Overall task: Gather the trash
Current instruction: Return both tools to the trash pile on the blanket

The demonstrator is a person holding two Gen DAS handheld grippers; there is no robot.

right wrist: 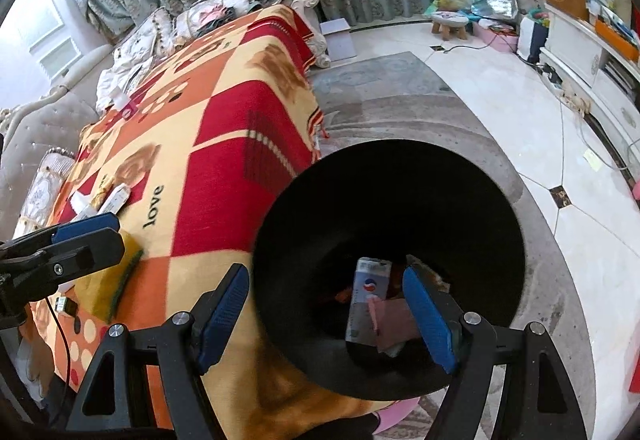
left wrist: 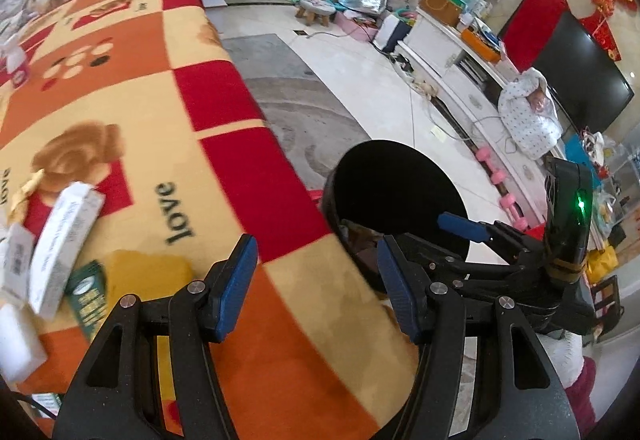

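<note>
Both grippers gape, holding nothing: right gripper (right wrist: pixel 326 314) above the round black bin (right wrist: pixel 460 207) (discarded cartons (right wrist: pixel 366 300) inside), left gripper (left wrist: pixel 316 282) over the checked blanket (left wrist: pixel 140 111); white boxes (left wrist: pixel 64 244) lie lower left.

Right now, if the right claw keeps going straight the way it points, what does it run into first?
Most likely the trash in the black bin. The right claw is open and empty above the bin's mouth, and a can lies in line between its fingers. Depth is hard to judge, so the rim could come first.

Bin (right wrist: pixel 400 199) mouth unobstructed; boxes (left wrist: pixel 60 248) crowd blanket's (left wrist: pixel 160 119) left edge.
</note>
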